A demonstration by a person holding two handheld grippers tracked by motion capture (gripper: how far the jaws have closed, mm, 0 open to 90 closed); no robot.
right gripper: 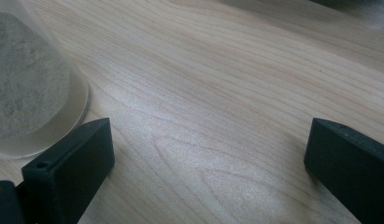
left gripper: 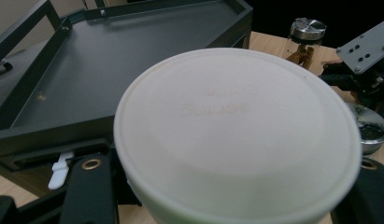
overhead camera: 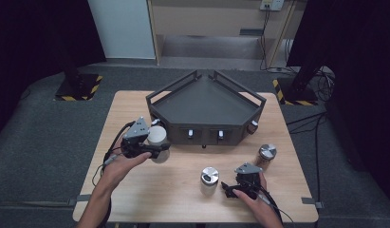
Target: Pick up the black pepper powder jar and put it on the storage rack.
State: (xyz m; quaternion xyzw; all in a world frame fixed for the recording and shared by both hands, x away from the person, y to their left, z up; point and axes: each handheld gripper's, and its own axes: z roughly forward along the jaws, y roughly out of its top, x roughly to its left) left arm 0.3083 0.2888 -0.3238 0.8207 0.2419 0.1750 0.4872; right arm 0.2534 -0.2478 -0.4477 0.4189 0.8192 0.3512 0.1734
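The left gripper (overhead camera: 154, 148) is clenched on a white jar (overhead camera: 158, 137), held off the worktop (overhead camera: 183, 190) just at the tray's (overhead camera: 207, 102) seven o'clock corner. In the left gripper view the jar's pale lid (left gripper: 236, 135) sits between the jaws, with the tray floor (left gripper: 124, 60) open at eleven o'clock beyond it. The step in hand looks like carrying the jar up and over the tray's front wall to set it inside.

To do it well, keep the jar upright and the grip steady; its base should clear the front wall (overhead camera: 202, 130) before moving toward twelve o'clock. Lower it onto bare floor, away from the rails, and release only once the base rests flat.

The right gripper (overhead camera: 233, 189) rests on the worktop at about five o'clock from the tray, jaws spread and grasping nothing; a clear jar (right gripper: 26, 93) of pale powder stands just beside its left jaw. That steel-lidded jar (overhead camera: 209, 180) and another jar (overhead camera: 266, 156) near the tray's four o'clock side wait on the worktop, well clear of the left gripper's path.
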